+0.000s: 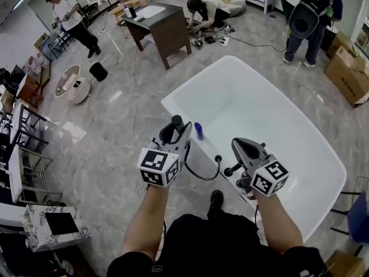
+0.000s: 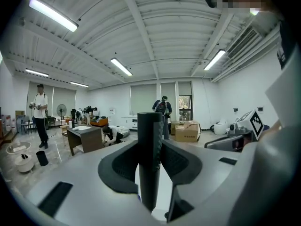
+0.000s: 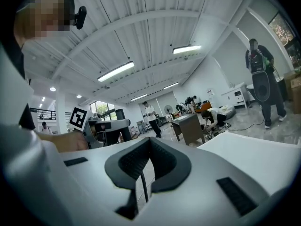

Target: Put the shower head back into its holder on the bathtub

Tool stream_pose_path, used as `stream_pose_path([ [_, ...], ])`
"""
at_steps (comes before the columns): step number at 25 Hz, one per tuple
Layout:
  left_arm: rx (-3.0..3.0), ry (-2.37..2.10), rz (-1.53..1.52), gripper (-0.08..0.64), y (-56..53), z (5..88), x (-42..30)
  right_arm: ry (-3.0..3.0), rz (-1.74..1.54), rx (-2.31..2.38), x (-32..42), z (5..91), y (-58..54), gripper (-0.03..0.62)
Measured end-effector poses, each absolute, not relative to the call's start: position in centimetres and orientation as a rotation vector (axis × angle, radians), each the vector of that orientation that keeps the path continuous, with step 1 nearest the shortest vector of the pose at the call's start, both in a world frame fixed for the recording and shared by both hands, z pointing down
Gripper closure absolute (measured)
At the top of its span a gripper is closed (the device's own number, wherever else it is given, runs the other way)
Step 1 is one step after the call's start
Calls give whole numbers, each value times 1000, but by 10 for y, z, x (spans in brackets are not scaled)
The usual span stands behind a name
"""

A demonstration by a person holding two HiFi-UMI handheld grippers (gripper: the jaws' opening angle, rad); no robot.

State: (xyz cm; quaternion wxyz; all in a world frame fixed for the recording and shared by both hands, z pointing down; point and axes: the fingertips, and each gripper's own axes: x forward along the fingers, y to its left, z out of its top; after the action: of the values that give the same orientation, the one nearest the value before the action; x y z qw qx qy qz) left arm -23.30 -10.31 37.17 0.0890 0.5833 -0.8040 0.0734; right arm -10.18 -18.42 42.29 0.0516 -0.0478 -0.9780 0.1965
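Note:
My left gripper (image 1: 180, 129) is shut on the black shower head handle (image 1: 176, 122), which stands upright between its pads (image 2: 149, 145). A thin black hose (image 1: 203, 176) loops from it toward a black fitting (image 1: 218, 159) at the near rim of the white bathtub (image 1: 271, 91). My right gripper (image 1: 237, 145) hovers over that rim with its jaws shut and nothing in them. In the right gripper view the jaws (image 3: 149, 142) meet at the tip, and a thin stretch of hose (image 3: 142, 189) shows through the gap below them.
A small blue object (image 1: 198, 130) stands on the tub rim by the left gripper. A brown desk (image 1: 164, 30) stands beyond the tub, with a person crouching behind it (image 1: 204, 13). Cardboard boxes (image 1: 349, 74) sit at the right. Other people stand at the far left and far right.

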Motion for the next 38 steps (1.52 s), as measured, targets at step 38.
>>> stream_pose_path([
  [38, 2686, -1528, 55, 414, -169, 319, -218, -2797, 599, 987, -69, 436, -117, 577],
])
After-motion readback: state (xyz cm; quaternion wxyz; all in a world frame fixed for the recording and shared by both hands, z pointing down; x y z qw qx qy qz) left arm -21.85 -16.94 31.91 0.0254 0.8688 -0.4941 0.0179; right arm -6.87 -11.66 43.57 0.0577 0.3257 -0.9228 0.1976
